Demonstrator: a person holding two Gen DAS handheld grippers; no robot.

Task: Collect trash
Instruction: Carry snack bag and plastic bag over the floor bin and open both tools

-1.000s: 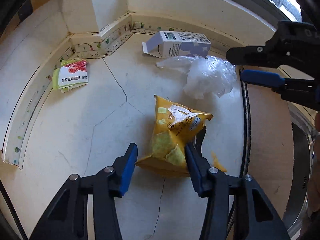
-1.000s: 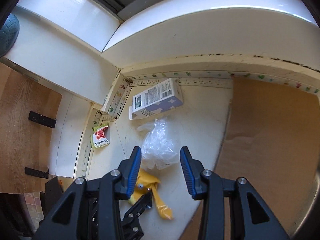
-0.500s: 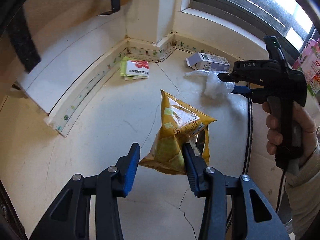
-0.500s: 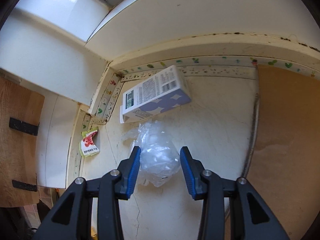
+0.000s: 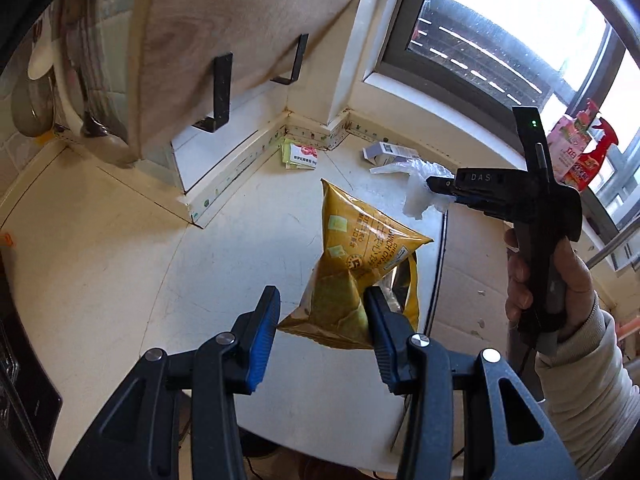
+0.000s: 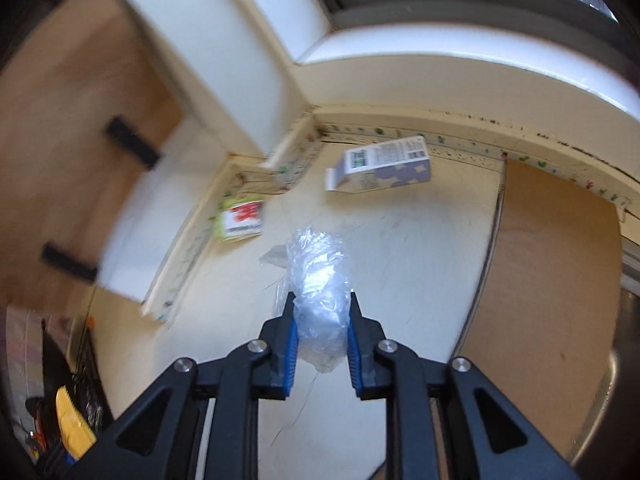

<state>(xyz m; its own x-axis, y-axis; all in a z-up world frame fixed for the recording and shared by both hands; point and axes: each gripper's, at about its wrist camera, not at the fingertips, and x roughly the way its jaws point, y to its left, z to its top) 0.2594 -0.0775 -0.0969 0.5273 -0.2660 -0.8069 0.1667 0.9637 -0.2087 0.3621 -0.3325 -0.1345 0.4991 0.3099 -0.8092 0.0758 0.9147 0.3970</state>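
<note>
My left gripper point(image 5: 322, 334) holds a yellow snack bag point(image 5: 352, 272) lifted well above the cream counter point(image 5: 120, 260); the bag hangs against the right finger, with a gap to the left finger. My right gripper point(image 6: 322, 328) is shut on a crumpled clear plastic bag point(image 6: 318, 284) and holds it off the counter; it also shows in the left wrist view point(image 5: 440, 190). A purple-and-white carton point(image 6: 380, 166) lies on its side near the back wall. A green-and-red packet point(image 6: 242, 220) lies in the corner.
A brown cardboard sheet point(image 6: 560, 260) covers the counter's right part. A wooden shelf with black brackets point(image 5: 218, 92) hangs at left. A window point(image 5: 500, 40) runs along the back, with pink and red packages point(image 5: 576, 152) on its sill. Low white ledges border the counter.
Both grippers rose away from the counter. The left lifted the yellow bag higher. The right closed on the clear plastic bag and lifted it.
</note>
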